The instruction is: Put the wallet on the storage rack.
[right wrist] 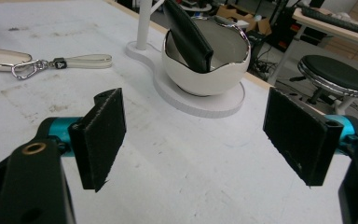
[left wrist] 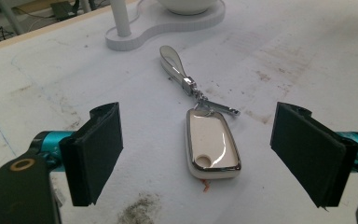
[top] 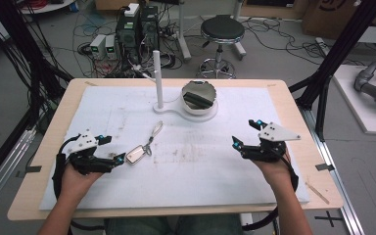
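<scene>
I hold my left gripper [top: 113, 148] low over the left part of the white foam mat [top: 215, 166] that covers the wooden table [top: 49, 142]. Its jaws are wide apart and hold nothing. Between them, seen from the left gripper view, lies the glossy cream-white car key fob with a silver metal rim [left wrist: 212, 142]. It lies flat on the mat and neither pad touches it. In the high view the lower fingertip is just beside the fob's near end. A silver clip [left wrist: 209, 105] joins the fob to a cream-white leather strap loop [left wrist: 173, 63], which lies stretched toward the back of the table.

My right gripper [top: 245, 132] is at the right part of the mat, well apart from the key fob. Its jaws are also wide apart and empty. The right gripper view looks toward a white ceramic bowl with a broken-eggshell edge and a silver rim [right wrist: 209, 70]. A black flat object [right wrist: 186, 32] stands tilted inside the bowl. The bowl sits on a white flat stand [right wrist: 214, 105], and a white upright post [top: 157, 78] rises from the other end of this stand.

Behind the table, on the floor, stands a black round stool [top: 222, 29].
</scene>
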Tool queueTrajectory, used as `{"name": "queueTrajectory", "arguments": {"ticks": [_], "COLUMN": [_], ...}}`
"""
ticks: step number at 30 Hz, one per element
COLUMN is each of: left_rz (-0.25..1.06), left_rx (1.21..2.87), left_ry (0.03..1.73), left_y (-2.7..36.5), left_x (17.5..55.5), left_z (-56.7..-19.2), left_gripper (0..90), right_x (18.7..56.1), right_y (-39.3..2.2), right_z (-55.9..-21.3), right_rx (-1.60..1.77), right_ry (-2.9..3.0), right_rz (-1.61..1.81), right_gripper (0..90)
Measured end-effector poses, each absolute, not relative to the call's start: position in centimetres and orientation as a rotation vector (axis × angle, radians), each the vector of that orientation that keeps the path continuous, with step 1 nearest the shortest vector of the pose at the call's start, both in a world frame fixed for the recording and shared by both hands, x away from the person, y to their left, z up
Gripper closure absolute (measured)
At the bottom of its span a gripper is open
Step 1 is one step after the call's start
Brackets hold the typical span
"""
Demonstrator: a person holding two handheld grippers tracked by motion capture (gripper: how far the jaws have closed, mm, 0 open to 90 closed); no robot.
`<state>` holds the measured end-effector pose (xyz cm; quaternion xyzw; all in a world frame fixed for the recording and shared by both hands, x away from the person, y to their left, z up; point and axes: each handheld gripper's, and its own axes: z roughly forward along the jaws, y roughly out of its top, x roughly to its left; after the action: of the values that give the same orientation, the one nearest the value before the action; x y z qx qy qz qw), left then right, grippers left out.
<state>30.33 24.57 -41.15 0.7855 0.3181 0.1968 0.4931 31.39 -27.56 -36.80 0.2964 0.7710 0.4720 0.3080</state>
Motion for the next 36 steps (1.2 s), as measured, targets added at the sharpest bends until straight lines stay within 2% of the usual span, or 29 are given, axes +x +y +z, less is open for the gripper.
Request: {"name": "queueTrajectory", "arguments": {"ticks": [10,36], "left_rz": [0.481,0.502], "left_rx": [1.905,1.916], "left_ry": [0.773,0.754], "left_y": [24.7,24.5], "left_x": [30.6,30.4], "left_z": [-41.2,-41.0], "left_gripper": [16.9,16.9], "right_x": [32.1,32.3], "right_y": [-28.4,-28.7], "right_z": [-38.1,-38.1], "right_rx": [0.859,0.884], "right_ry": [2.023,2.003], "right_rz": [1.253,1.252], "right_gripper": [19.9,19.8]}}
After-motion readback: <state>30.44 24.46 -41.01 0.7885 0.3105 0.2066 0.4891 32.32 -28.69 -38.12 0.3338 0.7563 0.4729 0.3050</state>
